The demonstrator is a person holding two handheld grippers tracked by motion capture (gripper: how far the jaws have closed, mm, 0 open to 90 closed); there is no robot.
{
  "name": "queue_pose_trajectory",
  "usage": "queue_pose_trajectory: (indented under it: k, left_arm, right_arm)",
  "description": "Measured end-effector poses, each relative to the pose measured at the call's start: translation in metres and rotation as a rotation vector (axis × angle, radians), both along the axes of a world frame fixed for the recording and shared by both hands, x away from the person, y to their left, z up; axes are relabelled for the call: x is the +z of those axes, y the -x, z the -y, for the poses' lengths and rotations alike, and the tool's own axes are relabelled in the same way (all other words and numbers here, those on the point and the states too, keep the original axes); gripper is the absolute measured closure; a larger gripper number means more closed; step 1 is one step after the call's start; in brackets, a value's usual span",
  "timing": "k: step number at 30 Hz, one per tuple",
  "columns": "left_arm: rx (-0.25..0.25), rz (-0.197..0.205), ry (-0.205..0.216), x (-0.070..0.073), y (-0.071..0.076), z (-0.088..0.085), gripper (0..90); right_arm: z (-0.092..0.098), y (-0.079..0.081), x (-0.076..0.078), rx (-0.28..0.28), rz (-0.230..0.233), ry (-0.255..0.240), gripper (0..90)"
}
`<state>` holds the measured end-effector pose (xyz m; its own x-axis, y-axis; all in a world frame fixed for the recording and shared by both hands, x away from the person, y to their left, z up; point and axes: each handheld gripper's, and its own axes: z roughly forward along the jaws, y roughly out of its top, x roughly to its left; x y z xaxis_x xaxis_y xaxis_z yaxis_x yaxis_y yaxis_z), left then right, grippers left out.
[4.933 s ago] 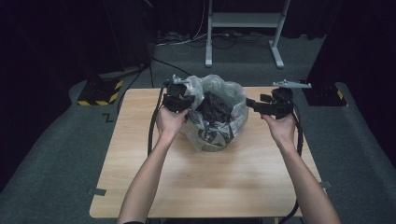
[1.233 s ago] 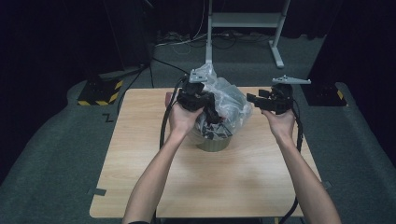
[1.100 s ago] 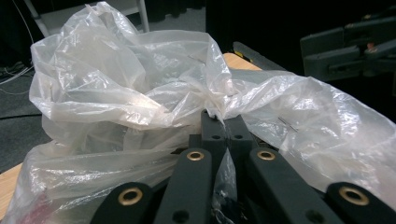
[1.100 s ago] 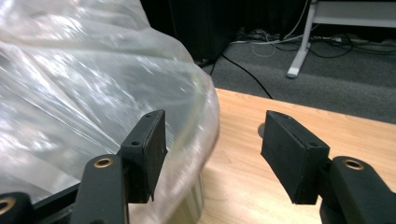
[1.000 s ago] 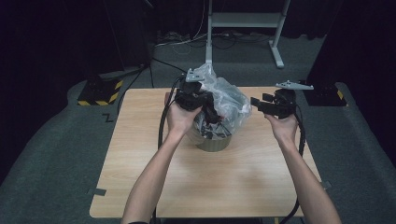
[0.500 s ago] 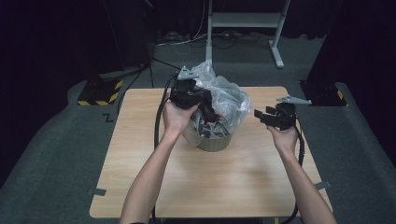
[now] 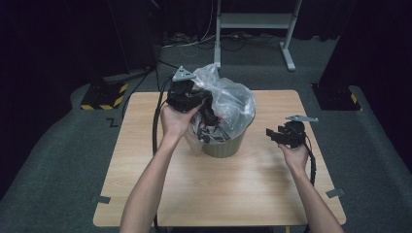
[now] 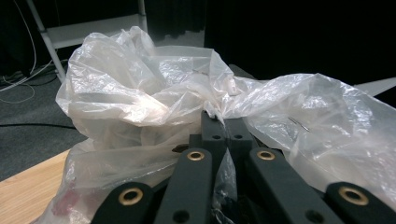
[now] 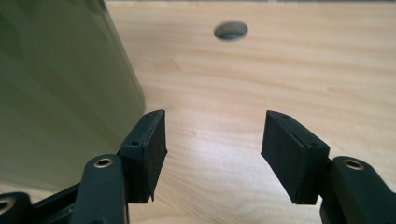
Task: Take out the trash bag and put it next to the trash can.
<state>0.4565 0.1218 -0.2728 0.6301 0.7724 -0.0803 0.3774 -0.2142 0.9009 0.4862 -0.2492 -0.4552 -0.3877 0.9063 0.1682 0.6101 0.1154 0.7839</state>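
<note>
Plastic bag (image 7: 228, 99) pinched in my left gripper (image 7: 187, 94) for lifting from the bin (image 7: 224, 145); right gripper (image 7: 284, 136) spread, positioned to steady it.

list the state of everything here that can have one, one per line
plastic bag: bunched at the top, lifted partly out of the bin, full of dark items
bin: upright on the table, bag's lower part inside it
left claw: shut on the plastic bag
right claw: open, nothing between its jaws, low beside the bin
table: bears the bin
</note>
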Motion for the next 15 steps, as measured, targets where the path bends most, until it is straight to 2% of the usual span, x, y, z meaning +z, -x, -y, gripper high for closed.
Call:
queue_pose_trajectory:
  k: [10,15]
  left_arm:
    - [0.006,0.014,0.021,0.004,0.005,-0.009,89.3]
    - [0.015,0.029,0.045,0.007,0.009,-0.018,89.4]
  right_arm:
    - [0.006,0.003,-0.030,-0.032,-0.029,0.049,39.5]
    - [0.002,0.003,-0.048,-0.058,-0.047,0.124,38.3]
